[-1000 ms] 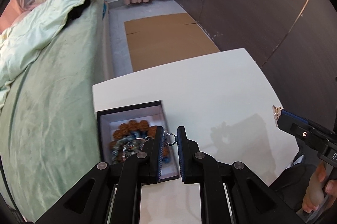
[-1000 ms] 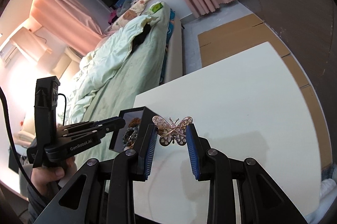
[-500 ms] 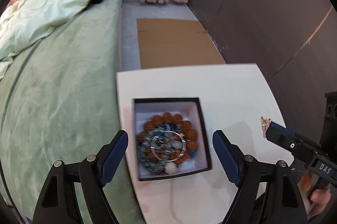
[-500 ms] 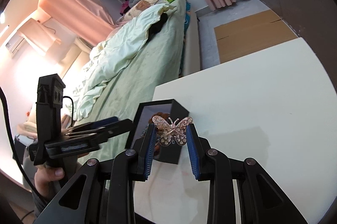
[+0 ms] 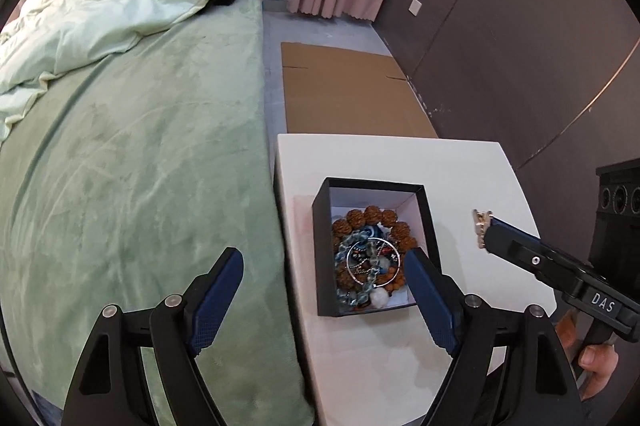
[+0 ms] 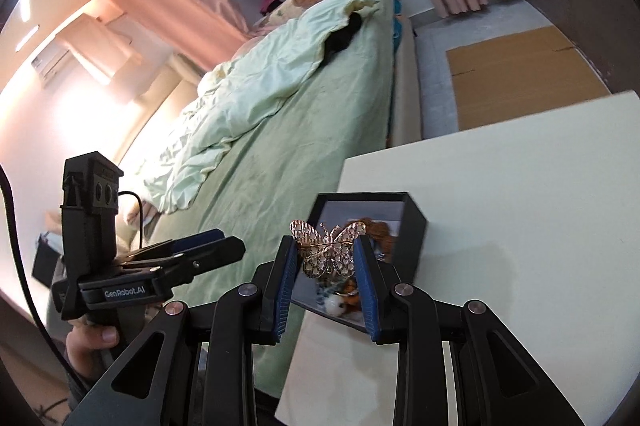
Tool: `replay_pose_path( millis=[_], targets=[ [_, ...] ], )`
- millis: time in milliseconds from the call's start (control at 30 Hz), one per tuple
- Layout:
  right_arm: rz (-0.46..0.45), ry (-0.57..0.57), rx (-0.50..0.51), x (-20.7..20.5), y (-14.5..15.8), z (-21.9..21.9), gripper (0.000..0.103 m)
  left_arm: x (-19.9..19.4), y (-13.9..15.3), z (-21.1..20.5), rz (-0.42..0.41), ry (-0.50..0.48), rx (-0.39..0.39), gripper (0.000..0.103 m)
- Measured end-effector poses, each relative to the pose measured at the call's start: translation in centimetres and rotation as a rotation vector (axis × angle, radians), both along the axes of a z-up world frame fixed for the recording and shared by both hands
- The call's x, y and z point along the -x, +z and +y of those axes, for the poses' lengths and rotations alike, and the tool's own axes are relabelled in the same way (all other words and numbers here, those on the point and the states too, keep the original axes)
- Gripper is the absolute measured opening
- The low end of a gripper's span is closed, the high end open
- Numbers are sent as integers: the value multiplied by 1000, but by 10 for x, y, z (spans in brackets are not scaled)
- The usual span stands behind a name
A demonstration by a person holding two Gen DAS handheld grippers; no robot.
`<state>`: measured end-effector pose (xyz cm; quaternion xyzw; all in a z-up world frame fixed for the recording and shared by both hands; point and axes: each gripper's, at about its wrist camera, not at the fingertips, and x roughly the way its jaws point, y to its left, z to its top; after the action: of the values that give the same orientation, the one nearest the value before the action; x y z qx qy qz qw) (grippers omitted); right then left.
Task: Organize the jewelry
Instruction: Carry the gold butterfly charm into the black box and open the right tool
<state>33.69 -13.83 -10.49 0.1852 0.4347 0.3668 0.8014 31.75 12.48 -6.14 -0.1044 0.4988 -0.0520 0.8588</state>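
A: Right wrist view first: the right gripper (image 6: 325, 258) has its blue pads clamped on a gold filigree butterfly brooch (image 6: 328, 250), wings standing above the fingertips, just as it did a second ago. Beyond it sits the open black square box with a white lining (image 6: 416, 226) on the white table (image 6: 520, 226).

B: And the left?

A: The left gripper (image 5: 324, 280) now has its jaws spread wide with nothing between them. A second ago they were pinched nearly together on a small metal ring over the box. Now a thin silver hoop (image 5: 372, 262) lies on top of the brown wooden bead bracelet (image 5: 372, 216) and the pale blue glass beads inside.

B: So that piece is delivered.

A: I'd judge so. The left hand has also slid toward the green bedspread (image 5: 140, 185), leaving the box opening free. The brooch is still held in the air just to the right of the box, so it looks like the next piece to go in.
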Motion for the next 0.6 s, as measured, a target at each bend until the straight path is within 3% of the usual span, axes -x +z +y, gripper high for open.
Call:
replay_pose_path(
  millis=[33, 100, 167, 467, 600],
  targets=[
    [4, 14, 2, -2, -1, 5, 32, 1, 0, 2, 0, 3, 3, 83],
    [28, 30, 9, -4, -4, 9, 54, 4, 0, 4, -2, 5, 9, 83],
    [23, 16, 16, -2, -5, 8, 65, 6, 2, 5, -7, 9, 11, 83],
    [8, -60, 19, 18, 8, -37, 65, 27, 23, -18, -60, -17, 27, 94],
    [-34, -123, 38, 38, 23, -59, 80, 42, 34, -34, -89, -36, 26, 96]
  ],
)
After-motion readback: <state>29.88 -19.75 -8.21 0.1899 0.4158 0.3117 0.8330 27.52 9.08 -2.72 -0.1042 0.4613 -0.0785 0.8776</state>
